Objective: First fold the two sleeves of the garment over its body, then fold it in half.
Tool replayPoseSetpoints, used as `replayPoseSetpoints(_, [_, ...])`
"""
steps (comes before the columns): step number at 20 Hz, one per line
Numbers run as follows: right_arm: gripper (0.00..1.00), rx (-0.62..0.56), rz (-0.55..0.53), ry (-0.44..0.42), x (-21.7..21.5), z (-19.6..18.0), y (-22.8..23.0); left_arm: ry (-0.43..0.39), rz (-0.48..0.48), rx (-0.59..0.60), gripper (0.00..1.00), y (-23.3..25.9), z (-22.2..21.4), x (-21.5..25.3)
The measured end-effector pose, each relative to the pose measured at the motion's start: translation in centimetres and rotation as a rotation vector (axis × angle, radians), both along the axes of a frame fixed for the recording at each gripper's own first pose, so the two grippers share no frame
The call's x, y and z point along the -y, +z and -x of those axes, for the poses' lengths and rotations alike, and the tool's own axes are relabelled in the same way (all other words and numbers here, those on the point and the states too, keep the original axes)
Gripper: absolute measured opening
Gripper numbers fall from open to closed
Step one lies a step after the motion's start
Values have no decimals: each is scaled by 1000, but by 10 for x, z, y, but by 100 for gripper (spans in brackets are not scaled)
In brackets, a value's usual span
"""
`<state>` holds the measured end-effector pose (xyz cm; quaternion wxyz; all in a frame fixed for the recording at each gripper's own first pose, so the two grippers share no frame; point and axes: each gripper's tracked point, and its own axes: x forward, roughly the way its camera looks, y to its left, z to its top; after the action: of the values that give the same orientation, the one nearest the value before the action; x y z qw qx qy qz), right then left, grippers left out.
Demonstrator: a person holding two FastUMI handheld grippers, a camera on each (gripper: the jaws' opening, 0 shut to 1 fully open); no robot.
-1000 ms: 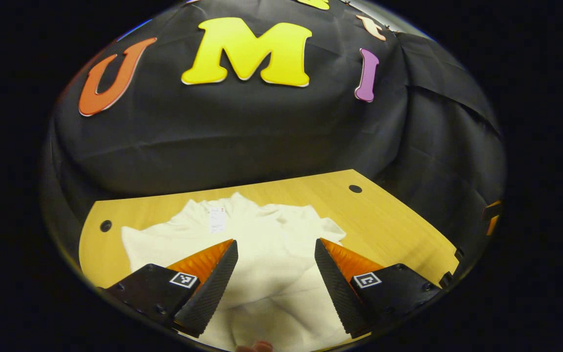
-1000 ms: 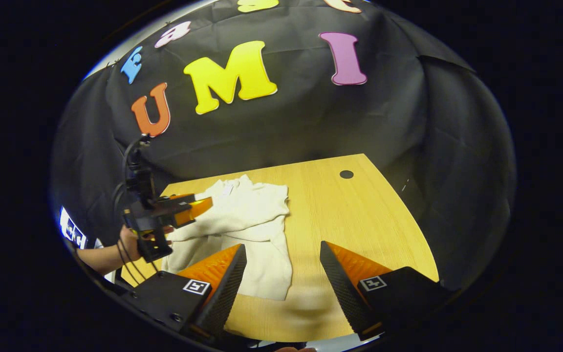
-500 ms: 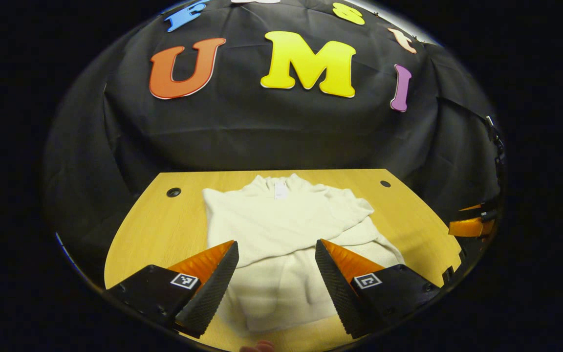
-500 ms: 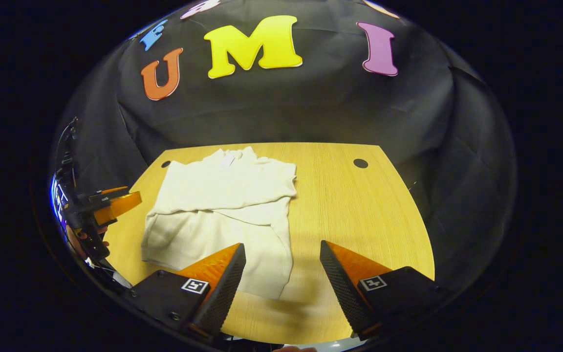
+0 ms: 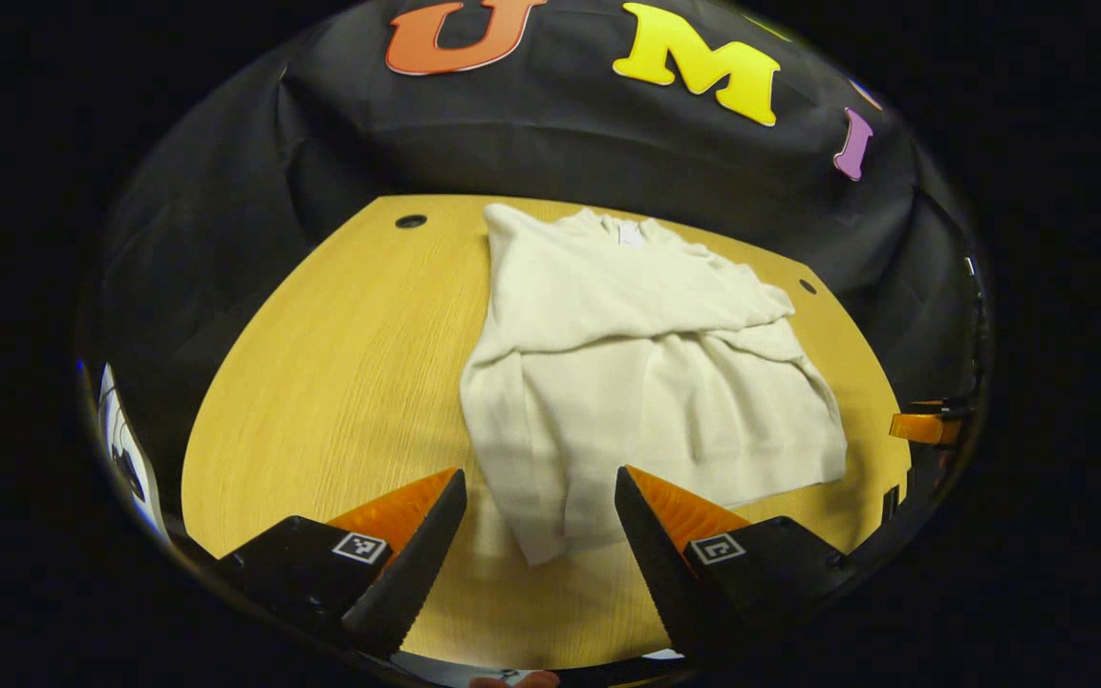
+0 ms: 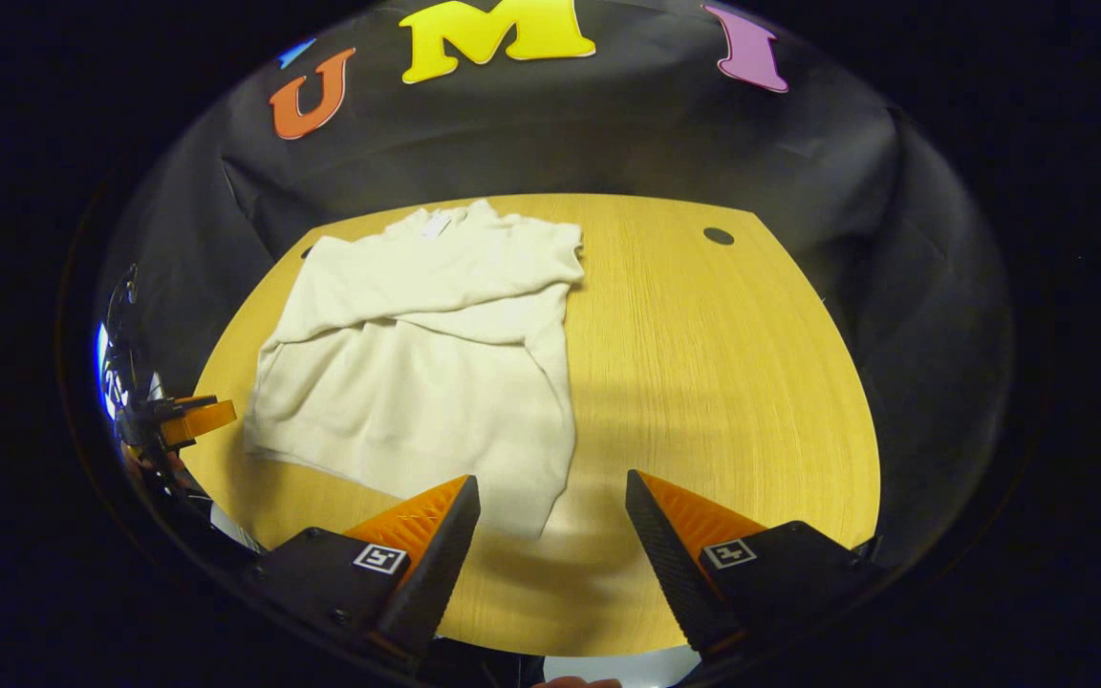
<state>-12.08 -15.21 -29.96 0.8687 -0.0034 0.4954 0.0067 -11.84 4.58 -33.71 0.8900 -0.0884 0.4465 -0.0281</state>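
Observation:
A cream sweater [image 5: 636,373] lies flat on the wooden table [image 5: 340,363], collar toward the back wall, both sleeves folded across its chest. My left gripper [image 5: 536,564] is open above the table's near edge, just short of the sweater's hem corner, holding nothing. In the right gripper view the sweater [image 6: 426,354] lies left of centre on the table [image 6: 713,382]. My right gripper [image 6: 550,569] is open too, over the near edge by the hem's right corner, empty. The left gripper [image 6: 189,420] shows far off at the left edge there, and the right gripper [image 5: 923,425] at the right edge of the left gripper view.
Bare wood stretches to the right of the sweater in the right gripper view, with a round cable hole [image 6: 719,235] near the back corner. Another hole [image 5: 410,221] sits at the back left. Black cloth walls close off the table behind and at both sides.
Both grippers have pulled back toward the table's near edge and risen, away from the sweater. The sweater now shows whole with its sleeves folded over the body.

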Motion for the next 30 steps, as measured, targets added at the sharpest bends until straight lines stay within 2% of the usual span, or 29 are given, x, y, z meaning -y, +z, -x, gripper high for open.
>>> replayPoseSetpoints(1, [94, -13, 0, -3, -1, 2, -9, 16, 23, -14, 99, -6, 2, 0])
replayPoseSetpoints(2, [96, -20, 2, -10, -1, 2, -16, 33, 49, -25, 99, -10, 3, 1])
replayPoseSetpoints(8, [96, -76, -1, -72, -7, 0, -61, 102, 186, -84, 98, -29, 4, 20])
replayPoseSetpoints(12, [96, -105, 1, -86, -16, -1, -81, 147, 235, -91, 96, -33, -1, 26])
replayPoseSetpoints(15, [94, -100, 25, -60, -21, -5, -84, 203, 269, -106, 92, -34, -6, 25])
replayPoseSetpoints(16, [97, -90, 24, -56, -22, -6, -84, 235, 275, -116, 90, -36, -8, 22])
replayPoseSetpoints(18, [96, -81, 19, -52, -25, -9, -83, 305, 282, -133, 81, -41, -8, 16])
replayPoseSetpoints(19, [93, -76, 20, -43, -27, -10, -84, 325, 272, -141, 69, -42, -6, 12])
replayPoseSetpoints(20, [82, -70, 15, -36, -29, -11, -85, 339, 264, -145, 63, -45, -4, 8])
replayPoseSetpoints(21, [78, -65, 4, -35, -32, -12, -85, 348, 277, -141, 45, -45, -5, 10])
replayPoseSetpoints(22, [65, -66, -9, -42, -33, -13, -84, 357, 288, -146, 40, -46, -4, 11])
replayPoseSetpoints(24, [48, -75, -22, -53, -33, -14, -86, 371, 307, -151, 29, -46, -3, 9])
replayPoseSetpoints(25, [37, -67, -41, -44, -35, -17, -85, 366, 321, -152, 20, -46, -4, 10])
replayPoseSetpoints(27, [16, -75, -82, -96, -38, -19, -86, 359, 363, -150, 11, -45, -4, 11])
replayPoseSetpoints(30, [16, -87, -132, -99, -40, -17, -85, 339, 405, -162, 4, -38, 0, 12])
